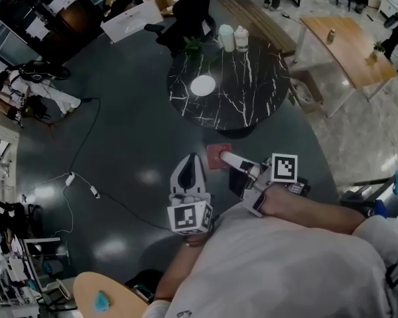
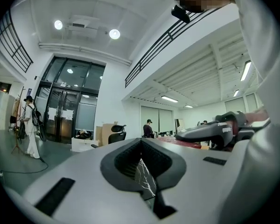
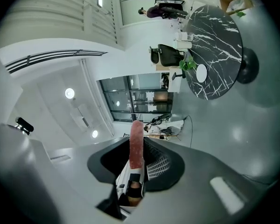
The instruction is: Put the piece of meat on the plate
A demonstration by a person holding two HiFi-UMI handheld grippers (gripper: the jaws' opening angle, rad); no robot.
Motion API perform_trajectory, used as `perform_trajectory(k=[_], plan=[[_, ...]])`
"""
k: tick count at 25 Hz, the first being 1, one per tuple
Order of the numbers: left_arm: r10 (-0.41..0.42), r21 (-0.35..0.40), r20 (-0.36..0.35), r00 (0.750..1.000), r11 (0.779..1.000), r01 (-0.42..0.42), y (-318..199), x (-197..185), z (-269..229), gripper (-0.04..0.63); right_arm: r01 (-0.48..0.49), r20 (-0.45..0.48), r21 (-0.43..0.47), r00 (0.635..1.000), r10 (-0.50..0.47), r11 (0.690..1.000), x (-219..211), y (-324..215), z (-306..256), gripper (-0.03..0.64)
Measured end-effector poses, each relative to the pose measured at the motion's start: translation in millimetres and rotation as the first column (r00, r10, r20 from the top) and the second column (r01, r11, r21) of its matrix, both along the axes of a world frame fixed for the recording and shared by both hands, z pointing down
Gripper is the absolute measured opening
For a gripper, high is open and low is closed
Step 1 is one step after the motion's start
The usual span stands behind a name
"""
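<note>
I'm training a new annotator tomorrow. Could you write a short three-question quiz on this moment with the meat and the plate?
1. True or false: the piece of meat already lies on the white plate.
2. Which gripper holds the meat? A) left gripper B) right gripper C) neither
3. Fill in: the plate sits on the round black marble ____.

Key:
1. False. The meat is clamped between the right gripper's jaws, short of the plate.
2. B. The left gripper holds nothing.
3. table
</note>
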State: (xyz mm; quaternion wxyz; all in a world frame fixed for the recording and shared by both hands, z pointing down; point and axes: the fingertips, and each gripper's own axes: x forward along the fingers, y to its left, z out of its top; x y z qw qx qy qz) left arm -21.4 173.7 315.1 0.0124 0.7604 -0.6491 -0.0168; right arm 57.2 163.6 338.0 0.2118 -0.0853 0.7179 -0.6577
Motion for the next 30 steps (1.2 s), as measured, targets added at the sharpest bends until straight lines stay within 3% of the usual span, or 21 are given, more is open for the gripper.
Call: perform_trajectory(k=[5,14,23,30], plan=[[-0.030,-0.008,-0.010,0.999,1.000,0.030,-45.2,0.2,4.0,0.008,0.020,0.000,-0.007,1.000,-0.020,1.000,2.2,-49.4,1.6,0.083],[-0.004,-0.069,-0.036,0.999,0.998,0.002,-99.4,-9.7,23.9,0.008,0.025,-0.016,-0.035,1.000,-0.025,0.999,-16.2,-98.4,22.4,0.083],[0.130,-0.043,-0.047,0.990,0.990,-0.132,-158.9,-37.7,20.1,0.008,-0.096,-0.020,-0.016,0.995,0.096,0.995,-47.9,-145.0,18.5,0.083],[0.212,-0.042,-0.058,0.976,0.976,-0.215,-190.9,-80.7,13.5,0.008,-0.197,-0.029,-0.006,0.980,0.197,0.980,-82.8,-169.3,14.7,0.083]])
